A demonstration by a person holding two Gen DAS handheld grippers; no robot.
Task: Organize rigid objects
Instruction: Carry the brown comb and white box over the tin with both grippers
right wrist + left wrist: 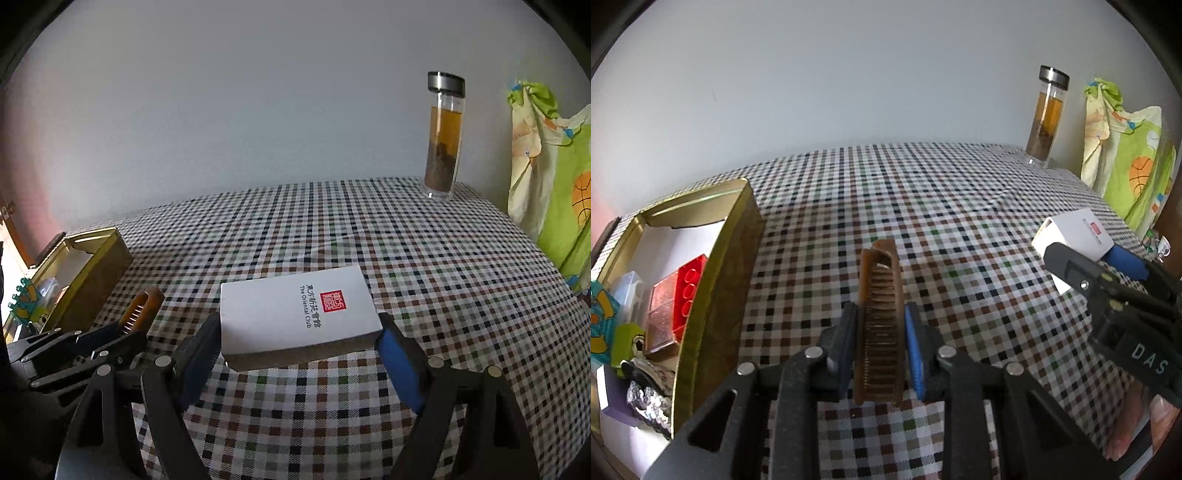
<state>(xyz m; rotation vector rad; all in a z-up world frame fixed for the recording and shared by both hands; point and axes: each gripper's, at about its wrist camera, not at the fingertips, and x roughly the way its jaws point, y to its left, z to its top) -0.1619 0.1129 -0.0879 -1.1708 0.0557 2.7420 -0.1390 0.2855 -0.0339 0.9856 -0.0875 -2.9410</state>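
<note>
Left gripper (881, 354) clamps brown comb (881, 310), right gripper (299, 354) white box (295, 314) — the box, gripped near its edge, may slip short of gold tin (713, 295).

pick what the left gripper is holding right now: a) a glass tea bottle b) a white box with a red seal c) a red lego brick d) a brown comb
d: in the left wrist view the left gripper is clamped on a brown comb held above the checkered tablecloth, while the white box sits in the right gripper.
</note>
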